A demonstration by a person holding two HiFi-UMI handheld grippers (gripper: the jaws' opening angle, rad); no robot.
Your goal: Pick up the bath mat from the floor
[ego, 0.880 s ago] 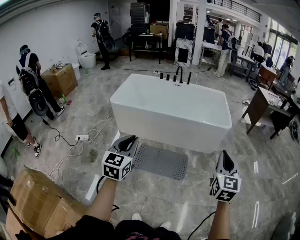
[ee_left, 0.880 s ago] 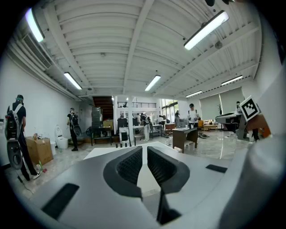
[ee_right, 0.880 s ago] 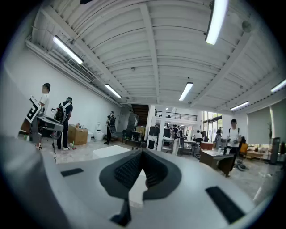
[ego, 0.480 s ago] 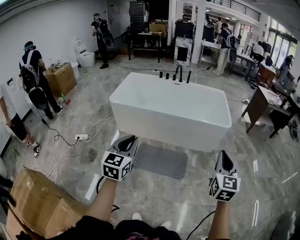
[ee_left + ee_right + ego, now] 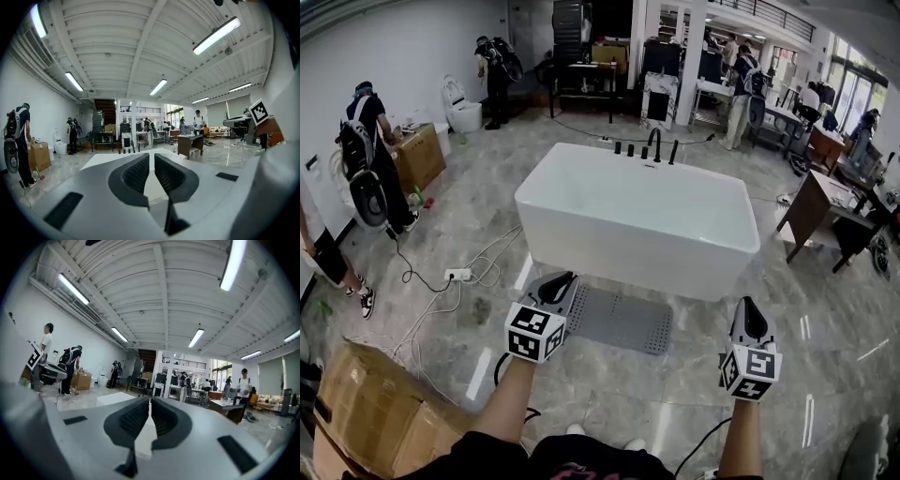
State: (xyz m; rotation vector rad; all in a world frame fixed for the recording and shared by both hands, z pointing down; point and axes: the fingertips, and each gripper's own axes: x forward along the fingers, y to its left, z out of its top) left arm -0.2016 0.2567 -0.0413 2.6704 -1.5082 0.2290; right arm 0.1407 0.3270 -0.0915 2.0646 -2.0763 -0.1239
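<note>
Grey bath mat [image 5: 623, 320] on floor [image 5: 675, 398] beside bathtub [image 5: 637, 217] (perforated).

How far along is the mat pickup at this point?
Done: nothing yet. The mat lies flat on the floor beside the tub.
In hand: nothing. The left claw and right claw are both shut and empty, held above the floor.
Left: lower to the mat, open, grip an edge, lift it.
</note>
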